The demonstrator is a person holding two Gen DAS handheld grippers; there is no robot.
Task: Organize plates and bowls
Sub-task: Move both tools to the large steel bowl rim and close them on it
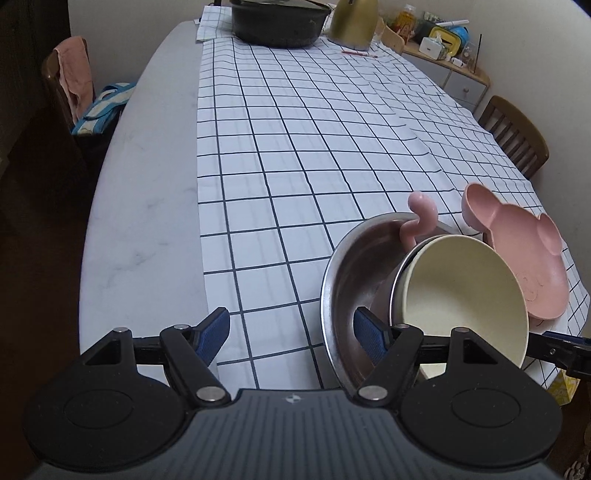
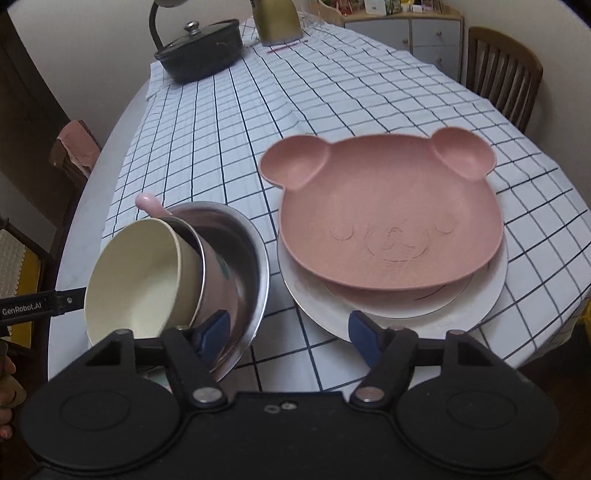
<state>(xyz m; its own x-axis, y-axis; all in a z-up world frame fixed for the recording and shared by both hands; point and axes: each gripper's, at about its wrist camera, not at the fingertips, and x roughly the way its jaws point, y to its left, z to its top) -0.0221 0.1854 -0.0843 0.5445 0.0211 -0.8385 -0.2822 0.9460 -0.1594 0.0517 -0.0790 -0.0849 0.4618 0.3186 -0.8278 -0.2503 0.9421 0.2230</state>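
A steel bowl (image 1: 351,266) (image 2: 251,258) stands on the checked cloth with a pink handled cup (image 2: 218,273) in it. A cream bowl (image 1: 461,295) (image 2: 144,273) leans tilted inside that cup. My left gripper (image 1: 291,328) is open across the steel bowl's left rim, one finger inside and one over the cloth. My right gripper (image 2: 288,328) is open across the opposite rim, its left finger inside the bowl and its right finger over the white plate (image 2: 487,295). On that plate lies a pink bear-shaped plate (image 2: 388,221) (image 1: 524,258).
A black lidded pot (image 2: 201,51) and a gold lamp base (image 2: 277,18) stand at the table's far end. Wooden chairs (image 2: 502,70) (image 1: 66,85) flank the table. The bare marble edge (image 1: 147,221) runs along the left. A hand (image 2: 5,373) shows at the left border.
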